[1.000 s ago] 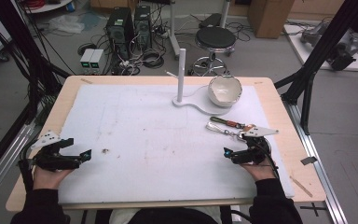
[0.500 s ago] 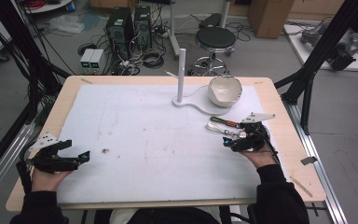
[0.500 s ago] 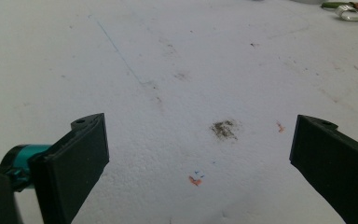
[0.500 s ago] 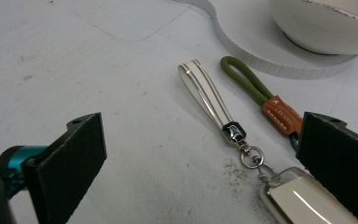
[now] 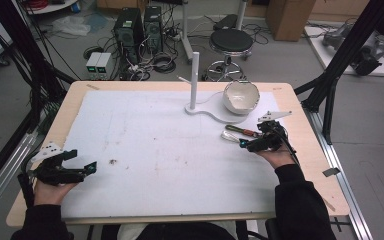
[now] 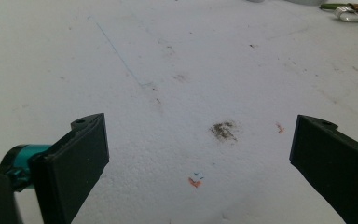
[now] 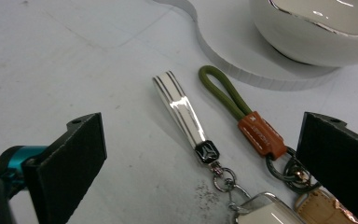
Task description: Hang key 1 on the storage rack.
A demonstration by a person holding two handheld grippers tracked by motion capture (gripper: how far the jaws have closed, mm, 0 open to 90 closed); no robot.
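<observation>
R gripper (image 5: 244,144) open, jaws wide, hovering over keychain (image 7: 200,128) w/ green loop (image 7: 226,95), nothing gripped. Keychain flat on tabletop (image 5: 145,130), just beside bowl (image 5: 240,96) stand at its 6 o'clock. L gripper (image 5: 82,172) open, near 8 o'clock corner.

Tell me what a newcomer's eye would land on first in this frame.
Probably the right gripper, its jaws open over a bunch of keychains: a white strap, an olive cord loop with an orange tab. Just beyond sits a glossy white bowl on a white stand with an upright post. The left gripper rests open at the near left, over the stained white mat.
</observation>
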